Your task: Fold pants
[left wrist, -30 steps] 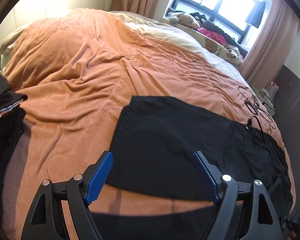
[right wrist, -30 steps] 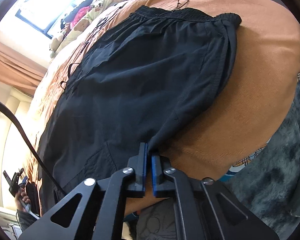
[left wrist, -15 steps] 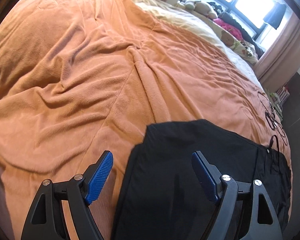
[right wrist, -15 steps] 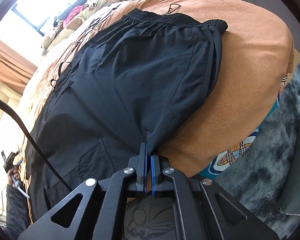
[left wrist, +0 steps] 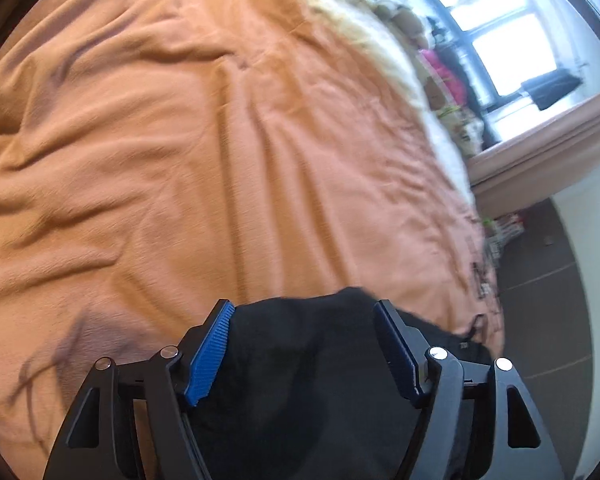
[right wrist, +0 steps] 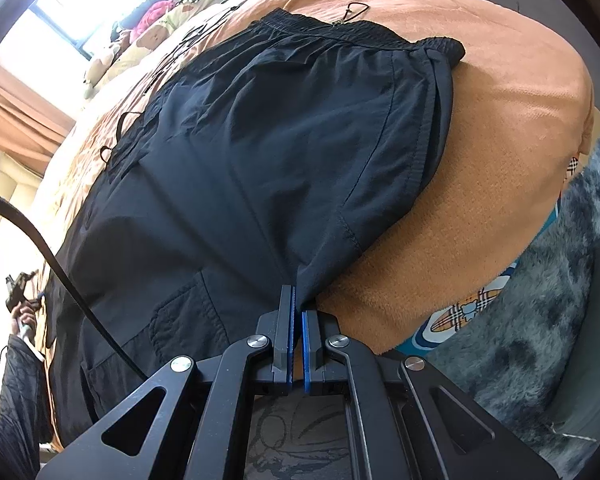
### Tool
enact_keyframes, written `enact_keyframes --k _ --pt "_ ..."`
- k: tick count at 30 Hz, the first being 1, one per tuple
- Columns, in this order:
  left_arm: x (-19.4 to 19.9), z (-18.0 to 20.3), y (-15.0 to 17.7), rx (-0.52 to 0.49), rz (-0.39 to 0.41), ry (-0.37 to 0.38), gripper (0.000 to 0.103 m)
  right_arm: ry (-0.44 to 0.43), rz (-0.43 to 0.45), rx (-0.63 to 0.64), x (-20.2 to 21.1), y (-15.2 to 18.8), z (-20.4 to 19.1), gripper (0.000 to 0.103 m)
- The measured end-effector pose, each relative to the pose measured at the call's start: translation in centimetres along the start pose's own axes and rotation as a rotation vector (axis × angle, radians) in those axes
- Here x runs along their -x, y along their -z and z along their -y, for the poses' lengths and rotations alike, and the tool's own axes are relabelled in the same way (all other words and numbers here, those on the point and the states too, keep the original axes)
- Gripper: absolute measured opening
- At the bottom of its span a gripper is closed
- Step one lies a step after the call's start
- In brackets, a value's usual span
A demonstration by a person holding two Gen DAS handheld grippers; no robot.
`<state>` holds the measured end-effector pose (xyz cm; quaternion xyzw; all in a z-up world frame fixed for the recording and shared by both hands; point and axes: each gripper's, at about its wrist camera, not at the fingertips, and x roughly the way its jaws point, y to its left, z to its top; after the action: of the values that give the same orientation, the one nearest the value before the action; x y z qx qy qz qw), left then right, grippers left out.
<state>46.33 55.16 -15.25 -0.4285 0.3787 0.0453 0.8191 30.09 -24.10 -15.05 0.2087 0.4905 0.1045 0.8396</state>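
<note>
A wrinkled orange blanket (left wrist: 188,152) covers the bed, and black pants (right wrist: 260,152) lie flat on it along the near edge, the elastic waistband (right wrist: 364,32) toward the bed's far right corner in the right wrist view. A thin black cord (right wrist: 354,10) lies looped on the blanket just past the waistband. Soft toys (right wrist: 140,44) are piled along the far side of the bed under the window (left wrist: 504,36), with a curtain (right wrist: 16,120) hanging beside it. A grey shaggy rug (right wrist: 548,308) lies on the floor off the bed's near edge, and a patterned sheet (right wrist: 464,312) peeks out below the blanket there. A black cable (right wrist: 60,272) crosses in front of the pants.

The left gripper (left wrist: 304,312), tilted downward, has a bunched end of the pants between its blue pads (left wrist: 210,352), which have just been closing (whether they press the cloth yet I cannot tell). The right gripper (right wrist: 298,304), pointing steeply down at the near edge, has its jaws pressed together, pinching the pants' lower edge.
</note>
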Motion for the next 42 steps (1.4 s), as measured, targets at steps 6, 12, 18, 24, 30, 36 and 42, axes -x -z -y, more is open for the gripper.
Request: enact_keyframes --k 6,12,18,24,30,36,42 --pt "1.5 2.9 1.7 -0.113 -0.018 0.137 0.071 0.009 -0.003 0.016 -0.3 0.0 -0.4 0.0" --pt "-0.2 2.7 3.4 -0.156 -0.063 -0.013 0.064 0.01 -0.001 0.026 -0.2 0.0 -0.5 0.0" --pt "-1.7 0.3 2.5 -0.099 -0.045 -0.145 0.028 0.014 0.001 0.03 -0.2 0.1 -0.7 0.0" --pt "-1.6 0.0 0.3 -0.061 0.023 -0.178 0.028 0.019 0.0 0.036 -0.2 0.0 -1.0 0.0" --pt "-3.0 0.6 -0.2 -0.09 0.047 -0.259 0.003 0.023 -0.001 0.042 -0.2 0.0 -0.9 0.0" --pt "-0.6 1.5 0.3 -0.144 0.187 -0.291 0.004 0.023 0.002 0.046 0.1 -0.1 -1.2 0.0" --pt "0.7 2.1 0.7 -0.146 0.178 -0.378 0.054 0.015 0.014 0.028 1.0 0.2 -0.9 0.0"
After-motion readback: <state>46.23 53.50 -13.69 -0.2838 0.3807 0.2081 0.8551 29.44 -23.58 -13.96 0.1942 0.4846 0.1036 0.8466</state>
